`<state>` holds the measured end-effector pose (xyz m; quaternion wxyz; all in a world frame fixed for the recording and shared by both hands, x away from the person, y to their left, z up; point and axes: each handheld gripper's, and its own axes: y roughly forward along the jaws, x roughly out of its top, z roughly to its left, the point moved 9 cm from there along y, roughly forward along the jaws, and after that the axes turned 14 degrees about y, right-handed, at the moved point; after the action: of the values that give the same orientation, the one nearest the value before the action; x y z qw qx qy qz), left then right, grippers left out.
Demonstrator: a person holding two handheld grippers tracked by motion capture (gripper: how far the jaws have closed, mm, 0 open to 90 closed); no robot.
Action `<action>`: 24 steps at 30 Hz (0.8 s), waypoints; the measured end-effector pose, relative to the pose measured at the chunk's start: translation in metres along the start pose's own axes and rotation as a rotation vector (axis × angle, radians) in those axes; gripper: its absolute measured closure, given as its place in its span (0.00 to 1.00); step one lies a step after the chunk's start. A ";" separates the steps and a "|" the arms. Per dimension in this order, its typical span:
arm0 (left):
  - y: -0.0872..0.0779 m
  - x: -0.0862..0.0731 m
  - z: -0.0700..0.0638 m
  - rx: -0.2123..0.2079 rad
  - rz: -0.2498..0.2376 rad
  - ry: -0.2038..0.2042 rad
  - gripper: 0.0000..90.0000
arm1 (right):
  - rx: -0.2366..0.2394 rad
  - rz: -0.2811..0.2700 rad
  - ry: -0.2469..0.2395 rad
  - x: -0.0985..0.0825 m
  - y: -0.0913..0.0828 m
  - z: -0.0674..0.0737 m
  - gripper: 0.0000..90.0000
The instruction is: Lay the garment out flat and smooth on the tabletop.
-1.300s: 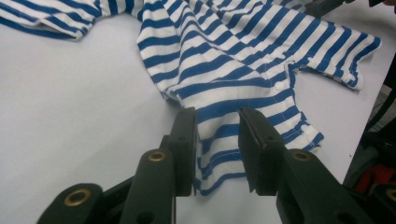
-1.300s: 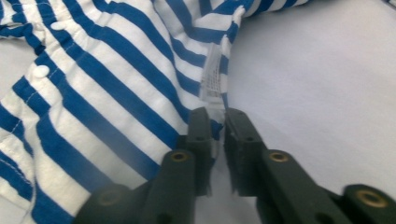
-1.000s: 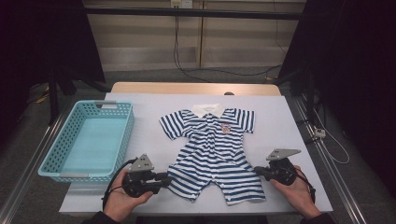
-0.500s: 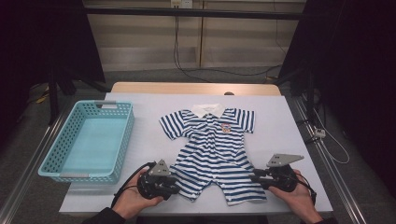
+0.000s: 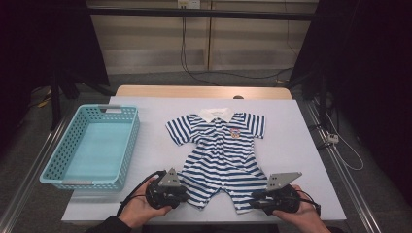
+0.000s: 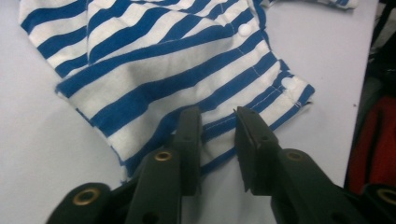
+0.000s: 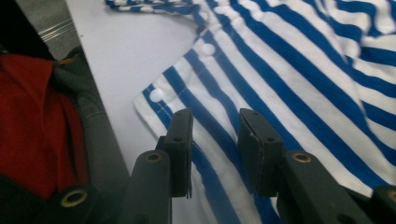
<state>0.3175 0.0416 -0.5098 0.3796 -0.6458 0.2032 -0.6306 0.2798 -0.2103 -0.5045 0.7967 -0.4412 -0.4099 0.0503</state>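
A blue-and-white striped baby romper [image 5: 221, 155] with a white collar lies flat on the white table [image 5: 301, 145], legs toward me. My left gripper [image 5: 186, 192] lies at the romper's left leg. In the left gripper view its jaws [image 6: 217, 116] straddle the leg hem [image 6: 261, 109] with a gap; they have just been closing, and the cloth between them looks loose. My right gripper [image 5: 253, 199] lies at the right leg. Its jaws [image 7: 215, 119] stand apart over the striped cloth [image 7: 289, 79] near the snap buttons, having just been opening.
A turquoise plastic basket [image 5: 53, 165] stands at the table's left side with nothing in it. The table's near edge runs just under both hands. Cables trail on the floor beyond the far edge and to the right.
My left gripper has slid right from beside the romper onto its left leg hem. My right gripper has drawn toward the near edge and a little left, onto the right leg.
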 end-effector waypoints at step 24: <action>-0.009 0.009 -0.043 -0.168 -0.064 -0.166 1.00 | 0.032 0.022 -0.034 -0.005 0.002 0.019 0.99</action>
<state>0.2754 0.0306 -0.5003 0.3194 -0.7314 0.2026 -0.5675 0.2645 -0.1988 -0.5038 0.7960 -0.4320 -0.4176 0.0732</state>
